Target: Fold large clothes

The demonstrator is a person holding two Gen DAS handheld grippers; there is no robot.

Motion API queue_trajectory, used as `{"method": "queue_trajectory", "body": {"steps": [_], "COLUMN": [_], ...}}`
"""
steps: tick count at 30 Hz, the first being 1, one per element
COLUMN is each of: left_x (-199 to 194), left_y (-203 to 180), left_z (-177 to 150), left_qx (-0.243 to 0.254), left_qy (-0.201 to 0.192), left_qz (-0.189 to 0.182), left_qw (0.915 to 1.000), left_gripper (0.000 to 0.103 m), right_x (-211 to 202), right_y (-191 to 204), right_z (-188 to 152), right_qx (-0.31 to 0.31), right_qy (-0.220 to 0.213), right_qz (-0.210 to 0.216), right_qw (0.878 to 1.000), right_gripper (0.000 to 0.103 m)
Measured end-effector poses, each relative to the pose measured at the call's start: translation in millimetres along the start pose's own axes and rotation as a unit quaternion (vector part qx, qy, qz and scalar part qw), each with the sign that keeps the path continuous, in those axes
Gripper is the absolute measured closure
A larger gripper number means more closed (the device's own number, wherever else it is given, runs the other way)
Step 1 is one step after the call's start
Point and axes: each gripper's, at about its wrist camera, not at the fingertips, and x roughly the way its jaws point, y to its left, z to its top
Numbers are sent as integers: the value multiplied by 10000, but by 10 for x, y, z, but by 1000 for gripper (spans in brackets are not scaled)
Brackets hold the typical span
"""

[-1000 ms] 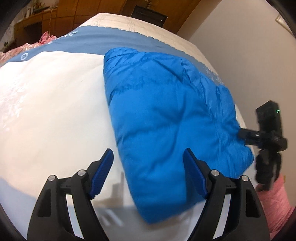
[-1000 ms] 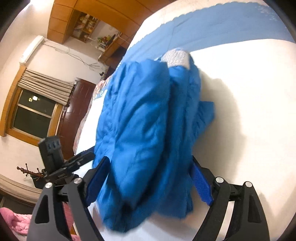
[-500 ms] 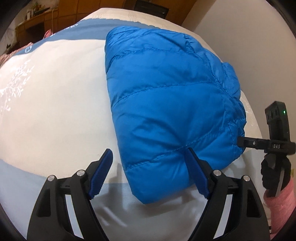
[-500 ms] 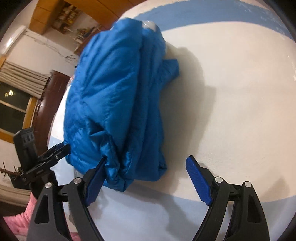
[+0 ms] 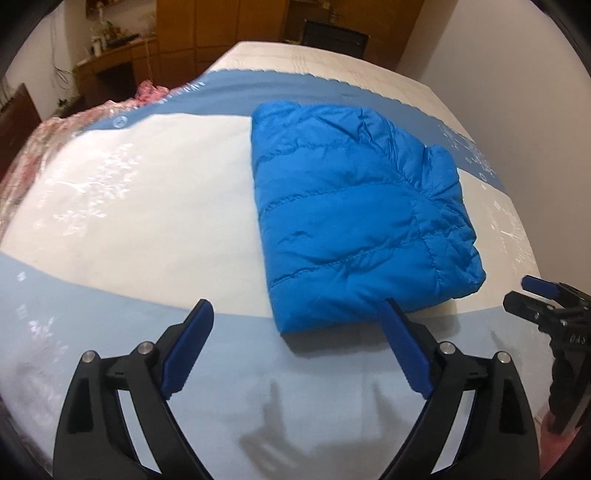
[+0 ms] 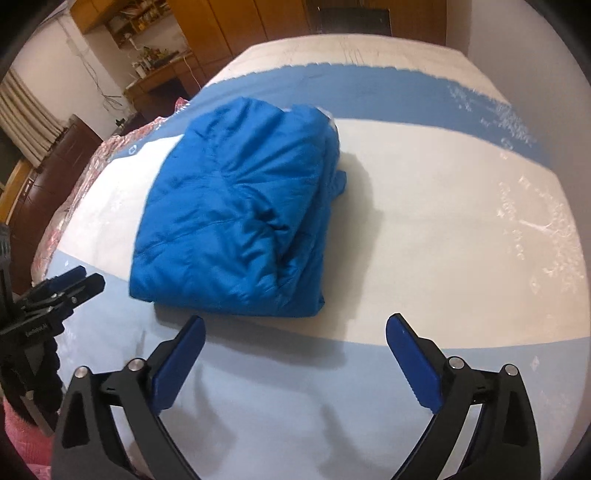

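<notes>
A bright blue puffer jacket (image 5: 354, 218) lies folded into a thick rectangle on the bed; it also shows in the right wrist view (image 6: 240, 218), with a pale lining edge at its far corner. My left gripper (image 5: 295, 317) is open and empty, just short of the jacket's near edge. My right gripper (image 6: 295, 332) is open and empty, near the jacket's near right corner and apart from it. Each gripper shows at the edge of the other's view: the right one (image 5: 543, 299), the left one (image 6: 62, 284).
The bed cover (image 5: 129, 206) is white with blue bands (image 6: 369, 88). A pink patterned bundle (image 5: 33, 147) lies along the bed's left side. Wooden cabinets (image 6: 229, 33) stand beyond the bed and a plain wall (image 5: 517, 74) runs on the right.
Both grippers have drawn back from the jacket toward the near edge of the bed. The jacket, earlier between the right gripper's jaws, now lies free and flat.
</notes>
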Motion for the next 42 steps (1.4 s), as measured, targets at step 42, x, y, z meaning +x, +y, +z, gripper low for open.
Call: {"method": "queue_trajectory", "body": {"steps": [42], "left_x": [-1253], "left_y": [-311], "left_z": [-631], "left_qx": [306], "left_qy": [-651], "left_qz": [566], "left_qw": [9958], "left_gripper": [8], "right_x": [-1005], "right_y": [416], "right_z": [-556], "right_qx": [-176], "right_qy": [-345], "right_qz": [-246], "right_qw": [9989], "right_gripper": [4]}}
